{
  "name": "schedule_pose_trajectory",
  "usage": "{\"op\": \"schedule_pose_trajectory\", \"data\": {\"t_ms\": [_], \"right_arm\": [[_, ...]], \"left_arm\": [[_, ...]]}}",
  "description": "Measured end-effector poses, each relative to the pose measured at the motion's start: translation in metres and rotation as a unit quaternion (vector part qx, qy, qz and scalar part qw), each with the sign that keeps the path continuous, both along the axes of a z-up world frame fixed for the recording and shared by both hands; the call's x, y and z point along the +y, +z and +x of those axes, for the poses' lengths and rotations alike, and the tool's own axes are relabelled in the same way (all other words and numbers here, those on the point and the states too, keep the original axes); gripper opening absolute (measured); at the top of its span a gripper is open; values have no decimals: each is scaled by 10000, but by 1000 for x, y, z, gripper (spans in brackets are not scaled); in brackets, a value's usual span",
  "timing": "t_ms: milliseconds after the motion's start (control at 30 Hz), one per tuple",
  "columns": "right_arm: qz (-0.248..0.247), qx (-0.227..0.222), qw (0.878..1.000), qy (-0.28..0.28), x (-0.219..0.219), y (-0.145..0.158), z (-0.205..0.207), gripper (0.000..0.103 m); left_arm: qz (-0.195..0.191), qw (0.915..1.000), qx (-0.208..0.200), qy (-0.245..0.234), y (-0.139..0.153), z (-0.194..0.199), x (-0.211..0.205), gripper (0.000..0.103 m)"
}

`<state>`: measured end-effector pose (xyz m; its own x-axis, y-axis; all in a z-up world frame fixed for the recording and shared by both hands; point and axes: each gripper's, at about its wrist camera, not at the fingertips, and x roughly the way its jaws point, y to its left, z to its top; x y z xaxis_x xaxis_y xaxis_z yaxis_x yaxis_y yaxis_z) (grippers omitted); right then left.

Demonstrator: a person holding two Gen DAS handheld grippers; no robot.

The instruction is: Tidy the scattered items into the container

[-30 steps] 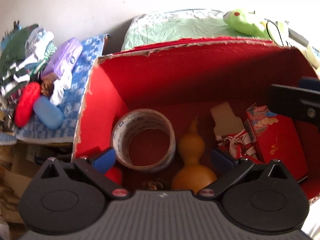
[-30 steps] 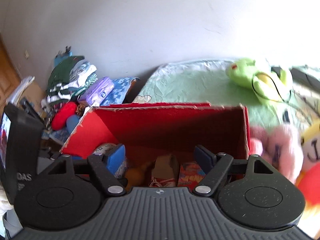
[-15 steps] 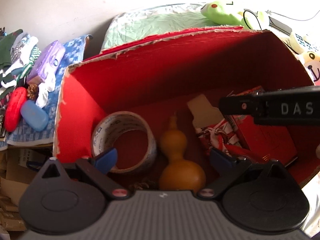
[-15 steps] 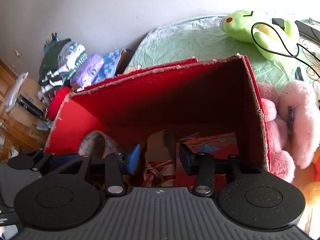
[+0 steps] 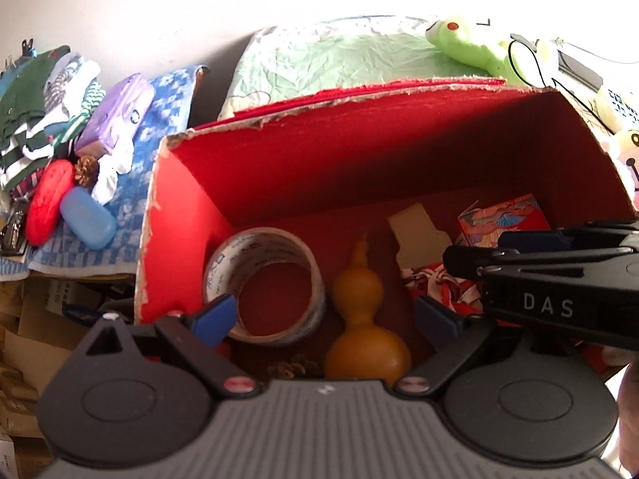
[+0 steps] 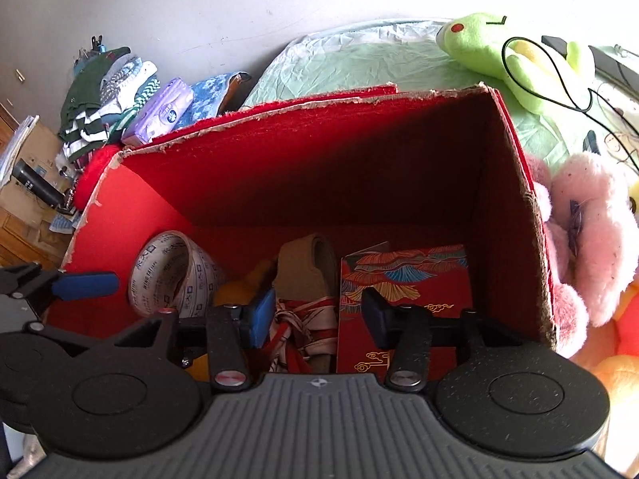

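We look down into a red box (image 6: 319, 167) along both of our grippers. Our right gripper (image 6: 315, 315) hangs inside the box, its jaws partly apart and opening. Between its fingers lies a bundle of red and white cloth (image 6: 303, 327) with a tan cardboard piece (image 6: 307, 267) just beyond it; the pads do not press on the cloth, so we grasp nothing there. Just past the right finger lies a red packet with a fan pattern (image 6: 403, 279), flat on the box floor. Beyond the left finger stands a roll of tape (image 6: 175, 275), tilted against the box's left wall.

Our left gripper (image 5: 327, 315) hovers over the near edge of the box, its fingers spread wide and released. Between them, slightly ahead, sits a tan gourd (image 5: 365, 319), upright, with the roll of tape touching the left finger's blue pad. A pine cone (image 5: 293, 369) peeks out close under the gripper body.

Outside the box, well off to the left fingers' side, a blue checked cloth (image 5: 159, 127) carries a red case (image 5: 50, 207), a blue case (image 5: 88, 221), another pine cone (image 5: 86, 169) and a purple pack (image 5: 116, 119). Behind the box a green plush frog (image 6: 507, 48) rests on a pale green sheet (image 6: 359, 64).
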<state>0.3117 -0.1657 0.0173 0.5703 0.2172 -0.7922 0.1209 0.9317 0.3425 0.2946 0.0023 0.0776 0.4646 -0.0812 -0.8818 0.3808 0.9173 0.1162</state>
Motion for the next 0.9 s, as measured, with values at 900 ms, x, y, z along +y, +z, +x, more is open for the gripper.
{"op": "schedule_pose_trajectory", "data": {"t_ms": [900], "right_arm": [[62, 7, 9996, -277, -5, 7, 4, 50]], "left_arm": [[-339, 9959, -104, 832, 7, 19, 20, 102]]}}
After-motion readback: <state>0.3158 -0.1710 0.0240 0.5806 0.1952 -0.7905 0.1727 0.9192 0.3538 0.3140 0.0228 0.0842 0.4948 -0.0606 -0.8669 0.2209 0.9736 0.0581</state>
